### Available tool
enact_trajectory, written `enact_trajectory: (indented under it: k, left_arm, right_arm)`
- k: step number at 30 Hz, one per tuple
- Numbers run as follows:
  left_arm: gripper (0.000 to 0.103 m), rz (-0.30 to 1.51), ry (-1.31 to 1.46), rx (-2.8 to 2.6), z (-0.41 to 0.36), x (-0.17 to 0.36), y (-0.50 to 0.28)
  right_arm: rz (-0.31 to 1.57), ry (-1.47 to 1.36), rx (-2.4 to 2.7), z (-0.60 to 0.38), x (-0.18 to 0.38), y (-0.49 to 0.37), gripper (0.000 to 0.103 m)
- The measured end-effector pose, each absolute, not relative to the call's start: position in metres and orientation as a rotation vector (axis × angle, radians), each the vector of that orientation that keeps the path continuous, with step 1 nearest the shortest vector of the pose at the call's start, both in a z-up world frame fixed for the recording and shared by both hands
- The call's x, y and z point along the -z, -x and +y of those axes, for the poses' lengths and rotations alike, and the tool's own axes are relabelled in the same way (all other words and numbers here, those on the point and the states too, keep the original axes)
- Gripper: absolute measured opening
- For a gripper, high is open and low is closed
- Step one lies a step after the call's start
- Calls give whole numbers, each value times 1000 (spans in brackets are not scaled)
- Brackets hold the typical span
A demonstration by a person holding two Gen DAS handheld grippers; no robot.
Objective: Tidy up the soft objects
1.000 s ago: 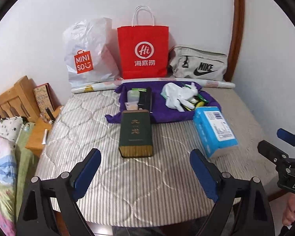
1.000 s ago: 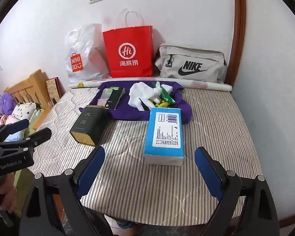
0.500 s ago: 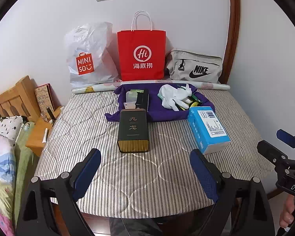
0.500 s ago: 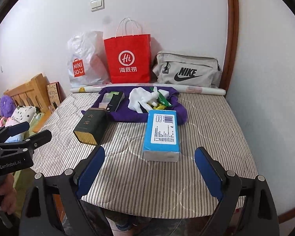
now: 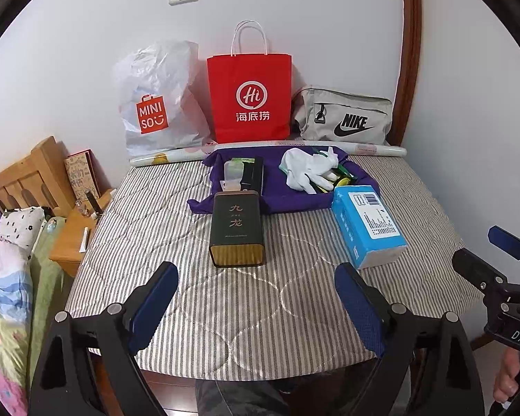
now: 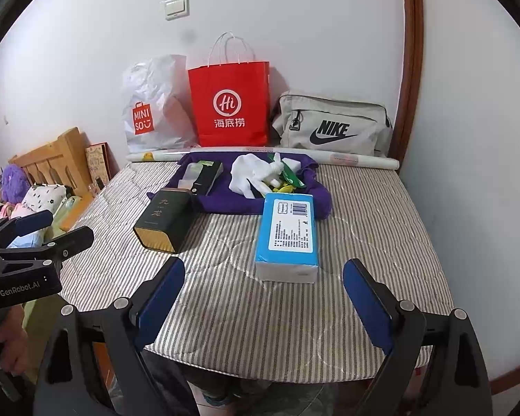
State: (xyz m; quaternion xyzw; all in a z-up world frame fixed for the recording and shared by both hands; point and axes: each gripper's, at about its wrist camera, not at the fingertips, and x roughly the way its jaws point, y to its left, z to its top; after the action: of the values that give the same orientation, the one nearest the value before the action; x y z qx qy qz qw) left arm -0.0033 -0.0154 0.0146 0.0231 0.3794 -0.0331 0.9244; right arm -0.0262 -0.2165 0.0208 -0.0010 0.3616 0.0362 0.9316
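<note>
- White gloves (image 5: 308,170), soft and crumpled, lie on the purple cloth (image 5: 294,201) at the far side of the striped padded table (image 5: 260,312), partly over some green and yellow packets (image 5: 341,178).
- The purple cloth is itself soft; it also carries a dark flat box (image 5: 244,173) on its left part, so it cannot be lifted freely.
- Blue tissue pack (image 6: 287,235), another squashy item, lies touching the cloth's near right edge, closest to the right gripper (image 6: 263,305).
- Dark green tin (image 5: 236,230) lies on its side against the cloth's near left edge, straight ahead of the left gripper (image 5: 256,305).
- Both grippers hang at the table's near edge, jaws spread wide and holding nothing, well apart from every item.
- Along the wall stand a white plastic bag (image 5: 156,104), a red paper bag (image 5: 249,97) and a grey Nike bag (image 5: 343,118), with a paper roll (image 5: 270,147) lying in front of them.
- Likely risks:
  - pinching the gloves could catch the packets beneath, or only one glove, and leave the other behind;
  - tugging the cloth would drag the box and shove the tin or tissue pack;
  - a hard squeeze would crush the tissue pack, while a light one might let its slick wrapper slip.
</note>
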Motion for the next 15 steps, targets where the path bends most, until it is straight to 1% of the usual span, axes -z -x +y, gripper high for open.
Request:
enact_trajectory:
  k: [15]
  left_arm:
    - [92, 780, -40, 72, -16, -16, 7]
  right_arm:
    - [740, 4, -88, -214, -19, 26, 92]
